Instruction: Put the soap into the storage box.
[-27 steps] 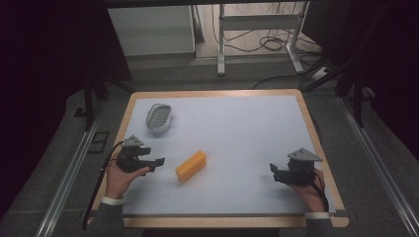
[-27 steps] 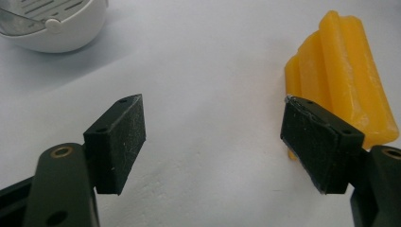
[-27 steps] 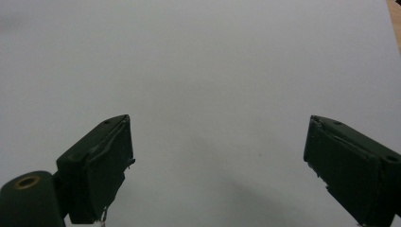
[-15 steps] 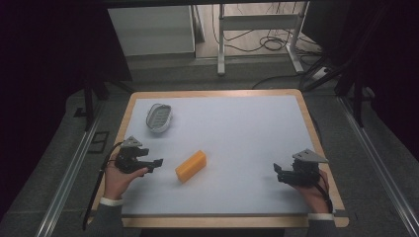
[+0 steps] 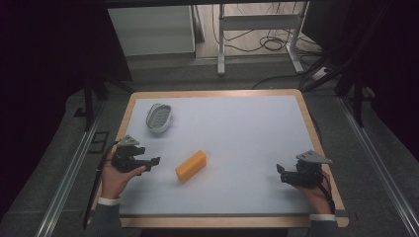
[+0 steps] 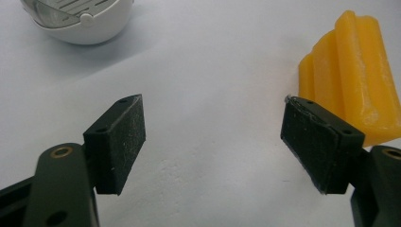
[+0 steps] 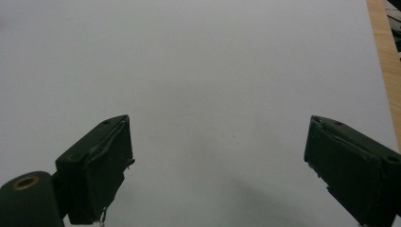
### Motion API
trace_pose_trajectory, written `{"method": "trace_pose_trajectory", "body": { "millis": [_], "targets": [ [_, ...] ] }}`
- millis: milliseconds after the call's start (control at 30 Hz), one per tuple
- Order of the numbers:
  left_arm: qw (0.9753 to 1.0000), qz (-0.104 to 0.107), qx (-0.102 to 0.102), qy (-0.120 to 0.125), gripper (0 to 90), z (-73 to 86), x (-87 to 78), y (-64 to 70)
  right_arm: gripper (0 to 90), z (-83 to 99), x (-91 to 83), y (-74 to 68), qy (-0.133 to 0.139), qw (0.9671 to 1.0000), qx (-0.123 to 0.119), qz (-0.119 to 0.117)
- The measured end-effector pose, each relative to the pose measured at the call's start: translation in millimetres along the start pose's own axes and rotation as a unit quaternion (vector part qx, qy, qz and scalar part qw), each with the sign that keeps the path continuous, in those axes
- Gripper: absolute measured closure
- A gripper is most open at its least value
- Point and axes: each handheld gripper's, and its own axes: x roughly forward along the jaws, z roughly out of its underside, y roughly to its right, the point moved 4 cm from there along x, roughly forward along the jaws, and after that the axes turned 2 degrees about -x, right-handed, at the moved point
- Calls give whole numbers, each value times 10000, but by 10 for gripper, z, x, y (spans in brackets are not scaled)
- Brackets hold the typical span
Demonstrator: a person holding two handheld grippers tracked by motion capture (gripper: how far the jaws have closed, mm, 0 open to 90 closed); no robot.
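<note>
An orange-yellow ridged block (image 5: 191, 166) lies on the white mat (image 5: 237, 128), a little left of the middle. My left gripper (image 5: 154, 161) is held low at the mat's left side, open, its jaws pointing right toward the block with a small gap. In the left gripper view (image 6: 213, 137) the block (image 6: 352, 80) lies just beyond the right-hand jaw, outside the opening. A white soap dish with a slotted insert (image 5: 159, 117) stands at the back left, also in the left gripper view (image 6: 78, 19). My right gripper (image 5: 279, 174) is open near the mat's right front, over bare mat (image 7: 217, 156).
The mat lies on a wooden-edged table (image 5: 311, 118). Its wooden rim (image 7: 382, 52) runs along the right side of the right gripper view. Beyond the table are a floor with cables and a metal frame (image 5: 257, 24). Dark rails run along both sides.
My right gripper has drawn slightly back toward the front right corner. The left gripper, the block and the dish have stayed put.
</note>
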Motion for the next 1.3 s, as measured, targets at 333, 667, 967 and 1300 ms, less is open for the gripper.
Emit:
{"method": "trace_pose_trajectory", "body": {
  "millis": [333,667,967,1300],
  "targets": [
    [9997,257,-15,-10,231,-79,-89,69,82,-5,-21,-17,-22,10000,-65,36],
    [9993,276,185,-159,227,-212,-133,159,82,1,-36,-16,-15,9999,-89,74],
    [9982,409,338,-270,216,-368,-166,263,82,8,-48,2,-17,9998,-108,141],
    [9967,439,515,-454,210,-478,-157,393,82,-17,-64,1,25,9998,-103,175]
  ]
}}
